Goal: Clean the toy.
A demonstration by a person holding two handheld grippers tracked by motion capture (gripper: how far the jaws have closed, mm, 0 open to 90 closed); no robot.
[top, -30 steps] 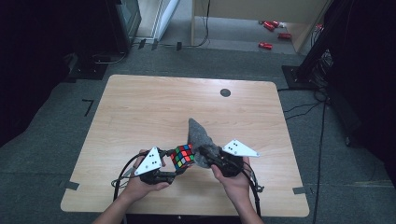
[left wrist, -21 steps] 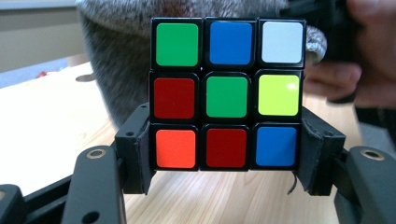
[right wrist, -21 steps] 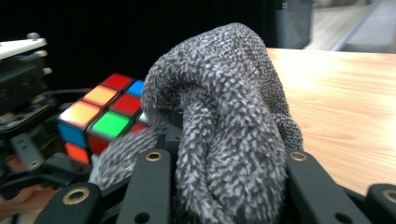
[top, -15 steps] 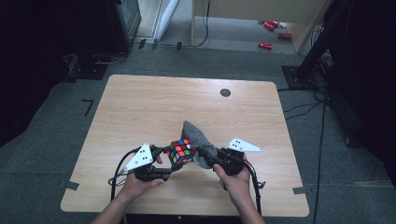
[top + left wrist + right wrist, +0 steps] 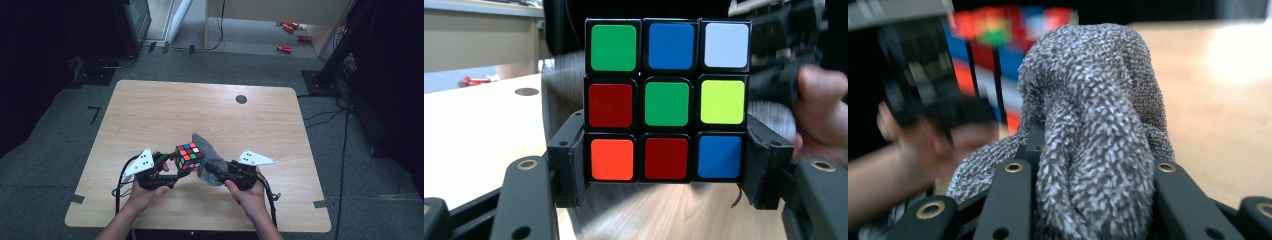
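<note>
A scrambled colour cube (image 5: pixel 189 156) (image 5: pixel 667 100) is held above the table near its front edge, with my left gripper (image 5: pixel 176 165) (image 5: pixel 664 165) shut on its two sides. Its near face shows green, blue, white, red, yellow and orange squares. A grey knitted cloth (image 5: pixel 207 155) (image 5: pixel 1093 120) is bunched between the jaws of my right gripper (image 5: pixel 212 169) (image 5: pixel 1088 175), which is shut on it. The cloth rests against the cube's right side. In the right gripper view the cube (image 5: pixel 993 45) shows blurred behind the cloth.
The wooden table (image 5: pixel 165 115) has a small dark round hole (image 5: pixel 241 99) near its far right. Cables trail from both grippers over the front edge. Red items (image 5: pixel 290 30) lie on the floor beyond the table, and dark stands flank it.
Both hands have drifted slightly left with the cube and the cloth. The cloth's top has sunk and now lies lower against the cube's right side.
</note>
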